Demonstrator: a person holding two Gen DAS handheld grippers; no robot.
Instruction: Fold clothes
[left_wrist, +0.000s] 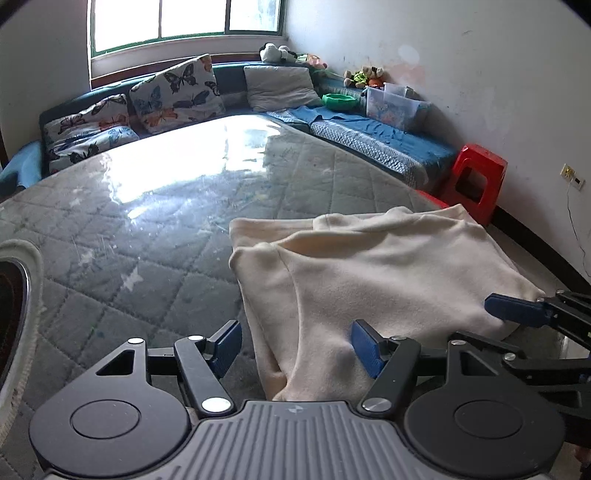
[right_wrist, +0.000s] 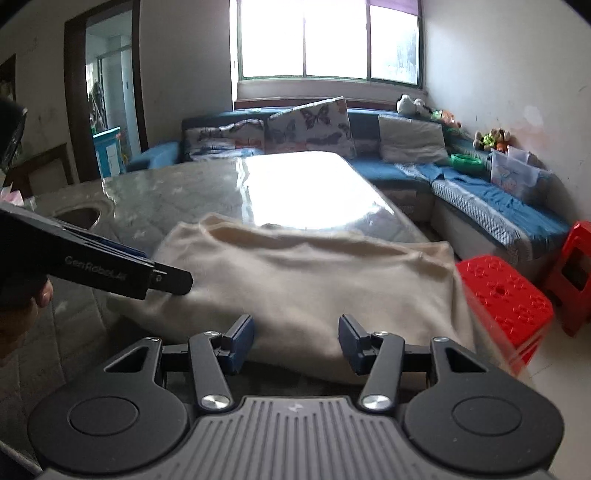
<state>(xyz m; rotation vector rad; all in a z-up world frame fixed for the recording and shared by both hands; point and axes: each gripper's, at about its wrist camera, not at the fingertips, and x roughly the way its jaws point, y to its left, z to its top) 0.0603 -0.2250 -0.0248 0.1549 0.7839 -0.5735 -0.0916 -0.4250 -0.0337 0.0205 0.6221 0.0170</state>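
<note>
Left wrist: left gripper (left_wrist: 295, 349) jaws apart, pads clear of cream garment (left_wrist: 369, 266) lying between them on quilted table (left_wrist: 147, 258) | Right wrist: right gripper (right_wrist: 296, 343) gaping at near hem, gripping nothing; overhanging edge could slide toward red stool (right_wrist: 504, 291)

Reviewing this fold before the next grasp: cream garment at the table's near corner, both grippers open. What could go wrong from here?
1. The cream garment hangs over the table edge above the red stool; a tug could slide it off.
2. The left gripper has bunched folds between open jaws, so closing may pinch several layers.
3. The right gripper sits near the hem, and the two tools are close and could collide.
</note>
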